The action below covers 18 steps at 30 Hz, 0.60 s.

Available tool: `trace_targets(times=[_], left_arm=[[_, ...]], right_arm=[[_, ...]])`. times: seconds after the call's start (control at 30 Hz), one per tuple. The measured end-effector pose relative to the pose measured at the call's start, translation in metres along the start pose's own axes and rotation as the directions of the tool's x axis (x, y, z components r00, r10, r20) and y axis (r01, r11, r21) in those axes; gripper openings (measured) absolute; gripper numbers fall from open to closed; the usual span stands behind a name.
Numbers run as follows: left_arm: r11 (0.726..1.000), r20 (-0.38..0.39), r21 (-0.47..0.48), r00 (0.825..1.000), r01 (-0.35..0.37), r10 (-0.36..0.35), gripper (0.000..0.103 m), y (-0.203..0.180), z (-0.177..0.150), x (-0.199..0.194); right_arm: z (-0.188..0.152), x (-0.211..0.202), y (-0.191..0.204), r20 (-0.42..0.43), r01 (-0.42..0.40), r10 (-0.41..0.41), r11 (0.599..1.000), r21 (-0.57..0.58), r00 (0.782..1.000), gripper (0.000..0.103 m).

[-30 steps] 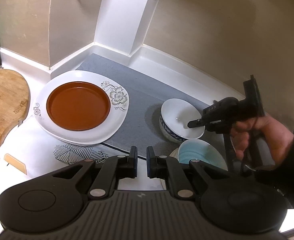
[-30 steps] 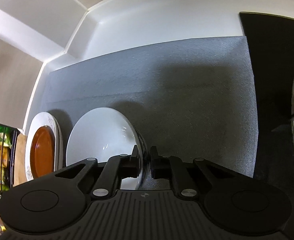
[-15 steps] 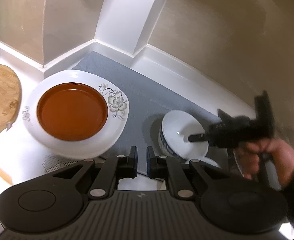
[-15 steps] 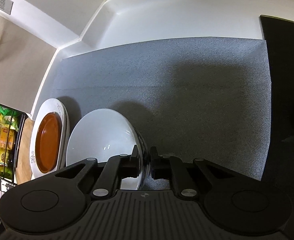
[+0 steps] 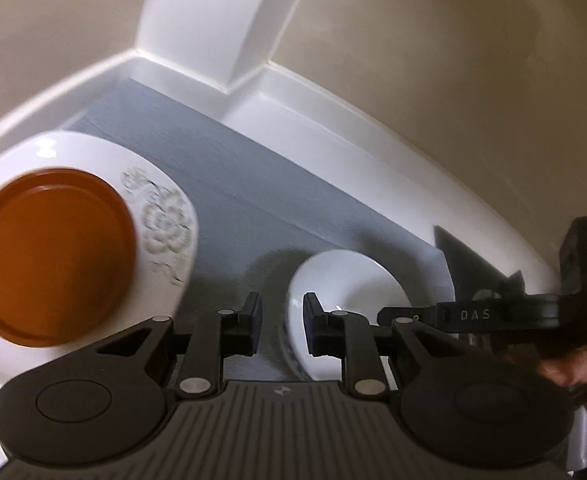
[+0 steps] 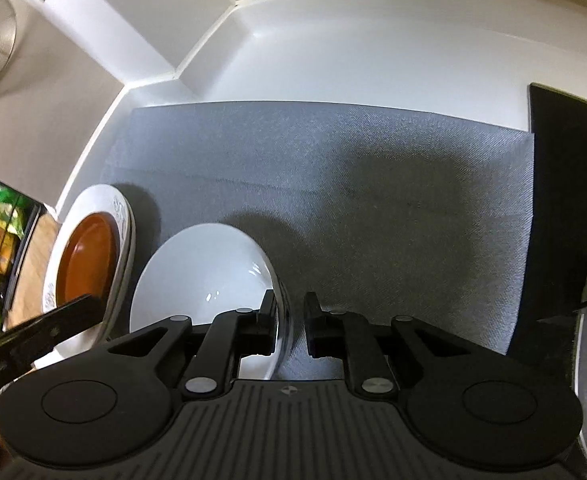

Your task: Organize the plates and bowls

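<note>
Left wrist view, one white bowl (image 5: 345, 276), one orange plate (image 5: 49, 256) on one floral plate (image 5: 165, 216), both tongs just parted, released.

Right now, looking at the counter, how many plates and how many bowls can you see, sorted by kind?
Plates: 2, a brown plate stacked on a white floral plate
Bowls: 1, a white bowl on the grey mat
Total: 3
</note>
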State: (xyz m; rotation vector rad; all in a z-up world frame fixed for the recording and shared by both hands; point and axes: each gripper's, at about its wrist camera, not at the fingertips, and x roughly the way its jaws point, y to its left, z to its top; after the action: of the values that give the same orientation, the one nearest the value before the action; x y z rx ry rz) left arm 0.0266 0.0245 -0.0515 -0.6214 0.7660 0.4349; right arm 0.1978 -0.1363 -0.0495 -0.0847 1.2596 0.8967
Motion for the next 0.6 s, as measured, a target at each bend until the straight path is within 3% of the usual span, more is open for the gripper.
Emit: trace_targets(times=[0.1, 0.2, 0.4, 0.6], left_arm=[[1.0, -0.039, 0.007, 0.999, -0.007, 0.007, 0.023, -0.002, -0.007, 0.014], [1.0, -0.062, 0.007, 0.998, -0.002, 0.003, 0.011, -0.002, -0.011, 0.024], [0.999, -0.019, 0.032, 1.0, -0.016, 0.017, 0.009, -0.007, -0.007, 0.021], [0.999, 0.061, 0.053, 0.998, -0.008, 0.004, 0.009, -0.016, 0.009, -0.009]], right_arm=[[-0.002, -0.001, 0.001, -0.007, 0.001, -0.002, 1.0, -0.018, 1.0, 0.016], [-0.003, -0.001, 0.001, -0.012, -0.003, 0.003, 1.0, -0.03, 1.0, 0.01], [-0.003, 0.0, 0.008, 0.009, 0.023, -0.023, 0.998, -0.06, 1.0, 0.007], [0.003, -0.019, 0.016, 0.055, 0.0, 0.003, 0.998, -0.058, 0.998, 0.007]])
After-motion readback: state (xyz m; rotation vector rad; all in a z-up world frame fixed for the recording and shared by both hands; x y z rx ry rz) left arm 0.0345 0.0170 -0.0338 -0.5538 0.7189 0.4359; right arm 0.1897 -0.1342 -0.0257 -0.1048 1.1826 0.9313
